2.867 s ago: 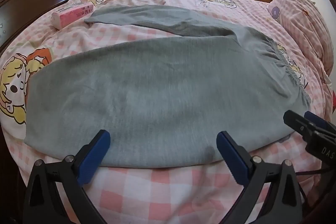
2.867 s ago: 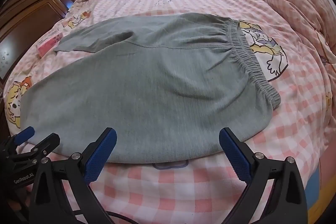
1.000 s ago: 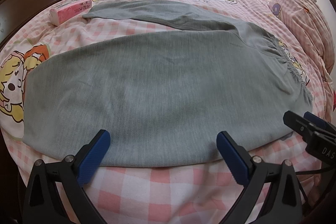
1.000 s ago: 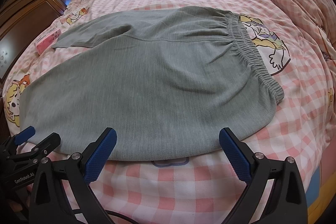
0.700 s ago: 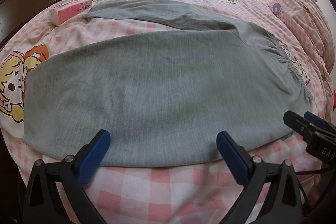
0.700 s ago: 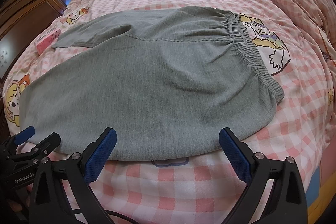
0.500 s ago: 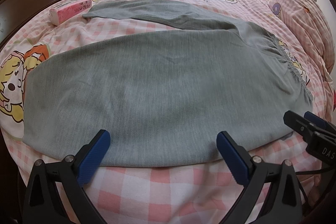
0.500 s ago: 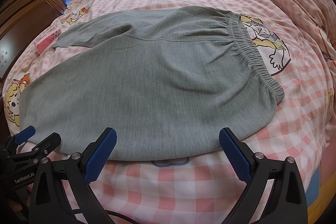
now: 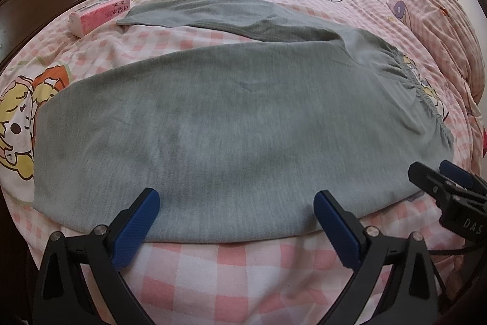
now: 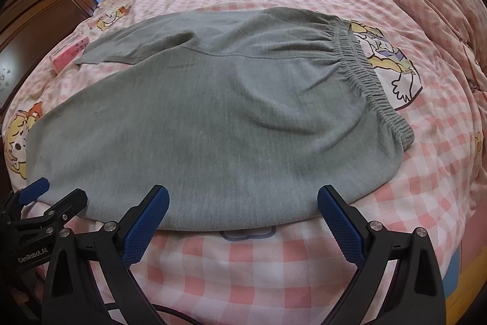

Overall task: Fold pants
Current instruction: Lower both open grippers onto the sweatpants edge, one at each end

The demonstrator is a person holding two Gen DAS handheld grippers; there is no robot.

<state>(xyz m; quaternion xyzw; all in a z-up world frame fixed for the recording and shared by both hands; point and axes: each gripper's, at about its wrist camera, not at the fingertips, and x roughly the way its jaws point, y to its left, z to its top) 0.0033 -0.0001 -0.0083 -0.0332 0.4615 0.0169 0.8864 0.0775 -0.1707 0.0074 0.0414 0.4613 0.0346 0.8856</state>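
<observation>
The grey pants [image 9: 231, 124] lie spread flat on the bed [image 9: 231, 267], directly ahead of both sets of jaws, unfolded as far as the views show. One leg runs crosswise just beyond the jaw tips, while the other leg [image 9: 213, 14] angles away on the far side, leaving a wedge of bare quilt between the two; this splay suggests that the first fold should bring one leg over the other. The elastic waistband [image 10: 365, 75] sits ahead and to the right of the right gripper [image 10: 240, 218], and the near leg's hem [image 9: 38, 148] ends ahead and to the left of the left gripper [image 9: 234, 218]. Each tool is thus stationed toward its own end of the garment, probably so that both ends can be lifted together. Both pairs of jaws stand wide apart and hold nothing, their blue pads poised at the garment's near edge, which runs between the tips; whether a pad touches the cloth cannot be told. That near edge is exposed along its whole length and offers free access. Open checked quilt surrounds the pants on all sides. A pink tissue pack [image 9: 99, 15] rests far ahead to the left, just beside the far leg's cuff, and a heaped duvet [image 10: 441, 5] rises to the far right, well apart.
</observation>
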